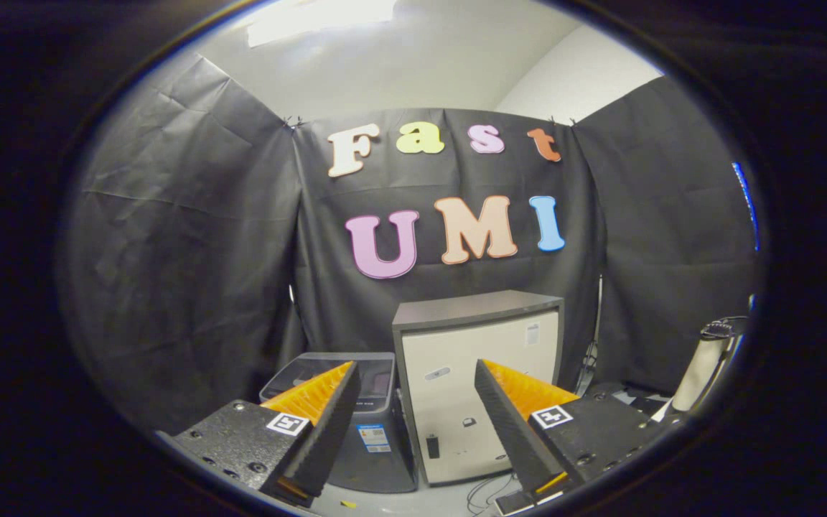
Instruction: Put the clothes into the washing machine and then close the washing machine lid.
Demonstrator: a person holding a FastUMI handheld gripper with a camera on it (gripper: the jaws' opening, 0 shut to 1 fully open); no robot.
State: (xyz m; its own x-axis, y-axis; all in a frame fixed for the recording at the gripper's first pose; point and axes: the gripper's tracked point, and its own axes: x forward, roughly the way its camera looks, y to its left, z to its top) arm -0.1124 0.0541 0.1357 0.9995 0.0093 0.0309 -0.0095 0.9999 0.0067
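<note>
A small grey top-loading washing machine (374, 438) stands on the floor against the black cloth wall, beyond my left finger. Its dark lid (377, 373) lies flat on top, and the left finger hides part of it. My gripper (417, 366) is held well back from the machine, open, with nothing between its fingers. The wide gap between the fingers frames the washer's right side and the cabinet beside it.
A beige cabinet (456, 402) with a grey top stands right of the washer, touching or nearly touching it. Loose cables (485, 492) lie on the floor in front of it. A white cylinder on a stand (701, 370) rises at the far right.
</note>
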